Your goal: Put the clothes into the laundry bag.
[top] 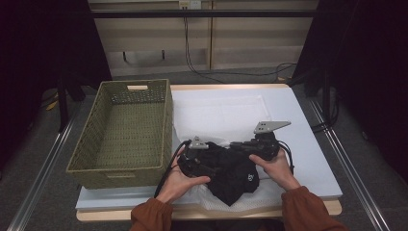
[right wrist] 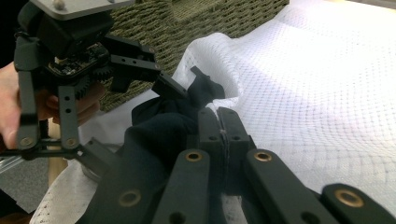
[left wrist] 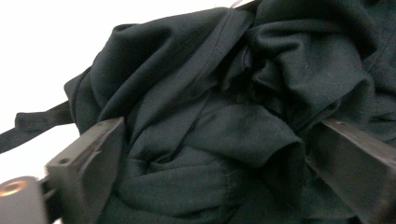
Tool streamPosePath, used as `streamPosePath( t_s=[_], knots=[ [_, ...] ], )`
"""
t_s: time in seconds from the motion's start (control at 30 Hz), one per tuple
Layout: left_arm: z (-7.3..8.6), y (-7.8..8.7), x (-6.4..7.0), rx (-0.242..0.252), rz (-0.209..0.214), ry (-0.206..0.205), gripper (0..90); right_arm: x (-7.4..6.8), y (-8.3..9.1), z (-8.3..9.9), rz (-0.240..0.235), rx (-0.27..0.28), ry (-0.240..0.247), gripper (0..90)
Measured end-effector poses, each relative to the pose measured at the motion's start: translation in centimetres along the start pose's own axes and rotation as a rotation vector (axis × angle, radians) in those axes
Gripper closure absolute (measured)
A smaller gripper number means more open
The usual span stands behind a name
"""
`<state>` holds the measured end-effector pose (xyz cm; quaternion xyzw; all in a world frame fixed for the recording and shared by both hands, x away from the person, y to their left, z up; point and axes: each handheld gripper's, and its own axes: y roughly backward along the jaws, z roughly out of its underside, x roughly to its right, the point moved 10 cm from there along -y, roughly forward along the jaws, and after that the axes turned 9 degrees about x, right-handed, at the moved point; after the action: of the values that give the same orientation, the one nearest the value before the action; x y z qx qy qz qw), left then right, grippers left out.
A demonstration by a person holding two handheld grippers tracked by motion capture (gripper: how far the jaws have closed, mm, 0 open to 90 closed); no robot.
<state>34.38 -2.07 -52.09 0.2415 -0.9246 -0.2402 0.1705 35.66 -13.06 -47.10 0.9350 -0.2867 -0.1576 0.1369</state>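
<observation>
left gripper [top: 208,156] gapes wide around the black garment [top: 231,175]; right gripper [right wrist: 219,122] is clamped on its edge.

Table [top: 315,180] — wicker basket [top: 126,134], white mesh [top: 226,113]

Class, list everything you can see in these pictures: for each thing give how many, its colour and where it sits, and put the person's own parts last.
Black garment: one, black, bunched at the table's near edge between the two grippers.
White mesh cloth: one, white, spread over the table under the garment.
Woven basket: one, olive green, on the table's left side, nothing inside.
Table: one, pale top with wooden edge.
Left gripper: one, black, jaws open around a fold of the garment.
Right gripper: one, black, jaws shut, at the garment's edge.
Hands: two, holding the grippers.
Sleeves: two, rust brown, at the bottom edge.
</observation>
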Motion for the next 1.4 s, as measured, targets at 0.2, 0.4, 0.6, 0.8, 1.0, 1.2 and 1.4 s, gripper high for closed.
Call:
streamPosePath(
  t_s=[0.2,0.4,0.6,0.8,1.0,1.2,1.4],
  knots=[
    [0.3,0.3,-0.2,-0.017,-0.015,-0.023,53.1,0.1,-0.1,0.0,0.005,-0.002,-0.003,89.3],
    [-0.4,0.6,0.2,0.001,-0.023,-0.021,75.9,0.3,-0.3,0.2,0.011,-0.002,-0.012,89.3],
    [-2.5,1.7,2.4,0.079,0.076,-0.020,77.6,0.6,-0.4,0.3,0.038,0.000,-0.001,89.3],
    [-3.3,1.3,4.8,0.108,0.159,-0.034,78.0,0.7,-0.8,0.6,0.050,0.005,-0.003,89.3],
    [-3.2,-0.3,6.3,0.085,0.199,-0.070,77.9,0.3,-1.4,0.9,0.031,0.005,-0.007,89.3],
    [-2.4,-2.3,6.2,0.042,0.220,-0.044,78.1,0.1,-0.9,0.0,0.006,0.048,-0.026,89.4],
    [-1.8,-3.1,5.1,0.010,0.162,-0.040,78.3,-0.9,-0.1,-1.2,-0.006,0.075,0.002,89.3]
  ],
)
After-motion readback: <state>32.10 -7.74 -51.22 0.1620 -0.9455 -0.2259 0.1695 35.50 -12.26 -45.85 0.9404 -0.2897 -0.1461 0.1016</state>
